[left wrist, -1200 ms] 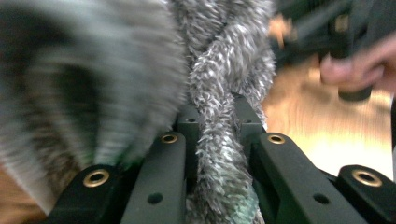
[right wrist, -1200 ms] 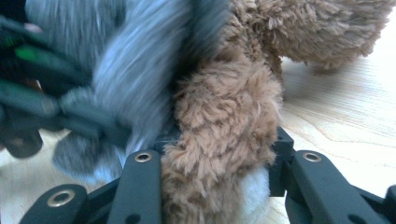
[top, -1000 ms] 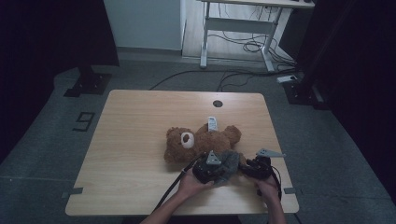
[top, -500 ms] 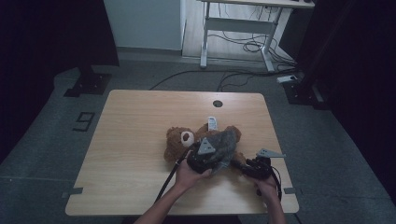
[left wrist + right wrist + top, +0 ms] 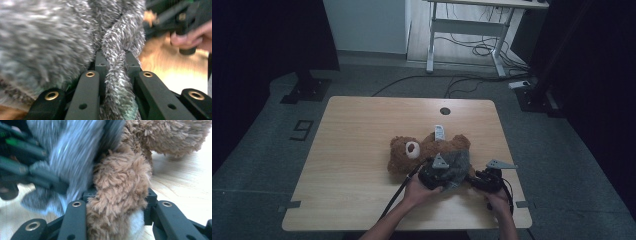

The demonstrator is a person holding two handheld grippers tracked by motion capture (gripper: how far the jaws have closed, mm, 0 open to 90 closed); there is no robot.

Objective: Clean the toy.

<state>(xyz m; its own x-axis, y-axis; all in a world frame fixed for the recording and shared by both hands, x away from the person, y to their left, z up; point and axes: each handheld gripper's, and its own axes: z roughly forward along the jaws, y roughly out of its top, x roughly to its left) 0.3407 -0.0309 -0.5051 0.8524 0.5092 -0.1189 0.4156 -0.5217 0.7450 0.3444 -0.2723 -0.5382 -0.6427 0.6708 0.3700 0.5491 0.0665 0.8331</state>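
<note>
A brown teddy bear point(image 5: 412, 150) lies on its back on the wooden table point(image 5: 362, 130), head to the left. A grey fuzzy garment point(image 5: 457, 162) covers its lower body. My left gripper point(image 5: 437, 172) is shut on a twisted fold of this grey garment point(image 5: 115, 75), which runs between its jaws in the left gripper view. My right gripper point(image 5: 479, 179) is shut on a brown bear limb point(image 5: 120, 185) at the bear's near-right end. The grey garment point(image 5: 72, 150) hangs blurred just left of that limb.
A white tag point(image 5: 439, 132) sticks out from the bear's far side. A round hole point(image 5: 445, 111) sits near the table's far edge. Beyond the table are a desk frame point(image 5: 462, 30) and floor cables. The person's right hand point(image 5: 190, 40) is blurred in the left gripper view.
My left gripper swung the grey garment away over the bear's body, then drew back toward the front edge. The right gripper kept still on the limb.
</note>
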